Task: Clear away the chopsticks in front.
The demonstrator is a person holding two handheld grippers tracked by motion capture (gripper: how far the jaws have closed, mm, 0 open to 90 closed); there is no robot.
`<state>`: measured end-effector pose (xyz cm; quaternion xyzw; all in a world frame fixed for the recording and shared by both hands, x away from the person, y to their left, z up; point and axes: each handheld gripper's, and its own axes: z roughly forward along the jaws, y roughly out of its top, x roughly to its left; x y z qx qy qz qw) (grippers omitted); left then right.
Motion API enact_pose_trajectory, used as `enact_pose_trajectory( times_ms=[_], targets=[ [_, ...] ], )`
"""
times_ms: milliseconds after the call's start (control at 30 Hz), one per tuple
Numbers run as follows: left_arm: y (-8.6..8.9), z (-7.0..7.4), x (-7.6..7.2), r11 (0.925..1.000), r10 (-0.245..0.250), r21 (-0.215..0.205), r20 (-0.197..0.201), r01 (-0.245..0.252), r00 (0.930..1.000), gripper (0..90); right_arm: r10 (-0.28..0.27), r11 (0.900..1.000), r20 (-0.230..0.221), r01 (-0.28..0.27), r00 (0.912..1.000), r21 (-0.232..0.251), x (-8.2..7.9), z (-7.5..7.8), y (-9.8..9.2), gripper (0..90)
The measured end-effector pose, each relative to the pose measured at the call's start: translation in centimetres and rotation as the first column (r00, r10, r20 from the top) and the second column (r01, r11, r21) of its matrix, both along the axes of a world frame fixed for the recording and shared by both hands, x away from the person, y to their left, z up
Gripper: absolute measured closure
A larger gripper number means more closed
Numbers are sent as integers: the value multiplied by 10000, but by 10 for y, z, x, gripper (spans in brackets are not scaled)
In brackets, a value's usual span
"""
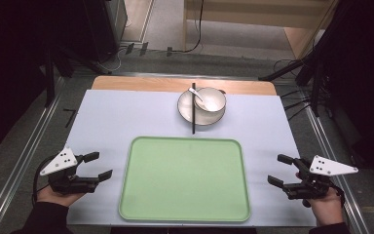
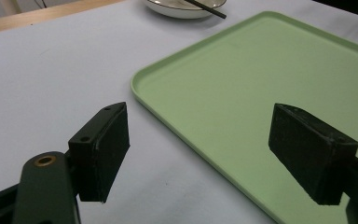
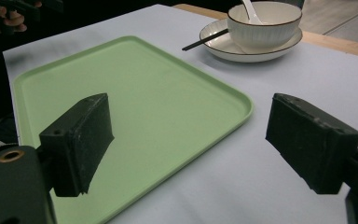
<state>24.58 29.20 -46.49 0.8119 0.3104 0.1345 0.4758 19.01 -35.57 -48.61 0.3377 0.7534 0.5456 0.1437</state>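
A light green tray [image 1: 185, 214] lies at the front middle of the white table cover, with nothing on it. Behind it a white bowl [image 1: 212, 99] with a white spoon [image 1: 195, 93] in it stands on a plate [image 1: 189, 113]; a black chopstick [image 1: 193, 114] lies across the plate's left side. My left gripper [image 1: 99, 165] hovers left of the tray, open and holding nothing. My right gripper [image 1: 280, 169] hovers right of the tray, open too. In the left gripper view the tray's rim [image 2: 168, 119] runs between the jaws. The bowl [image 3: 263, 25] appears far off in the right gripper view.
The white cover [image 1: 117, 117] spreads over a wooden table [image 1: 141, 84] whose far edge shows. Metal rails [image 1: 24, 161] run along both sides of the table. Dark stands and cables [image 1: 292, 70] sit on the floor beyond.
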Motion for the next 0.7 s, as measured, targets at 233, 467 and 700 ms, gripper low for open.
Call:
enact_pose_trajectory(
  times_ms=[233, 467, 700],
  targets=[
    [1, 0, 1, 10000, 21, 1, -113, -21, 9999, 208, 29, 10000, 0, -29, 10000, 13, 0, 0, 0, 150],
    [2, 0, 1, 9999, 98, -64, -160, -99, 9998, 208, 33, 10000, -14, -33, 10000, -13, 0, 0, 0, 150],
    [3, -1, 3, 9998, 140, -133, -407, -146, 9991, 219, 1, 10000, -59, -1, 10000, -38, 1, -1, 0, 150]
  ],
)
